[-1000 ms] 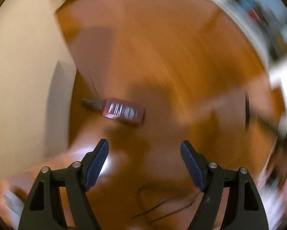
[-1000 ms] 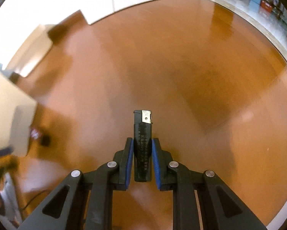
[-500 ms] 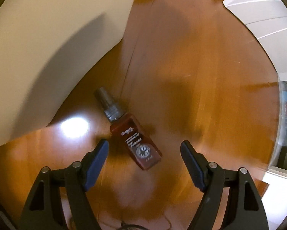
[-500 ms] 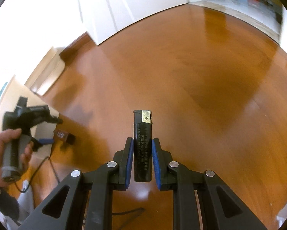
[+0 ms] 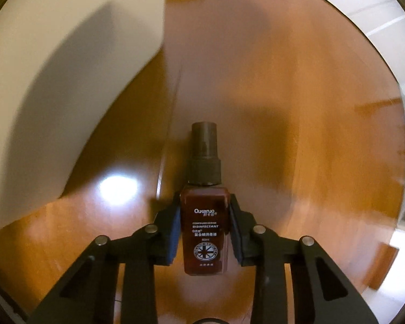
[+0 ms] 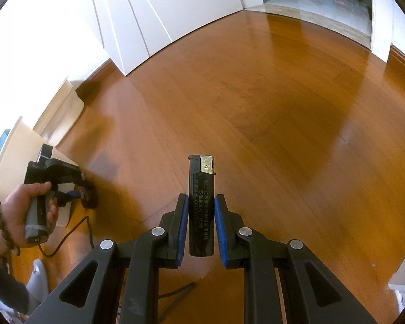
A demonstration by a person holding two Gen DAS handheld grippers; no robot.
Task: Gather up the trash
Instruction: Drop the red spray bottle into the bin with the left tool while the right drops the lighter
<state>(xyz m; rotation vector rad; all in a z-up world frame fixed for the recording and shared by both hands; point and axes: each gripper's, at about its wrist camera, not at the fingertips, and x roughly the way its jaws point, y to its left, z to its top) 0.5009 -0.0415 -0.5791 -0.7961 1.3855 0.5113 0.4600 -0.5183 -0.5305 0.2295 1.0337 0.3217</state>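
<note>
The disinfectant bottle (image 5: 204,229) is showing dark reddish brown, with white lettering and a round grey emblem patterned like a crossed flag; its cap is looking dull grey-brown. The lighter (image 6: 201,208) is showing glossy black with a brassy metal top and faint pale print. Both claws, the left claw (image 5: 204,232) and the right claw (image 6: 201,226), are showing black with blue pads. The floor (image 6: 283,124) is glowing orange-brown wood grain.

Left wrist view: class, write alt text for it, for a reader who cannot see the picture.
The left gripper is shut on a small dark-brown plastic disinfectant spray bottle, its blue-padded fingers against the bottle's two sides and its dark round cap pointing away from the camera. Behind lie a glossy orange-brown wooden floor and a cream-coloured panel.
</note>
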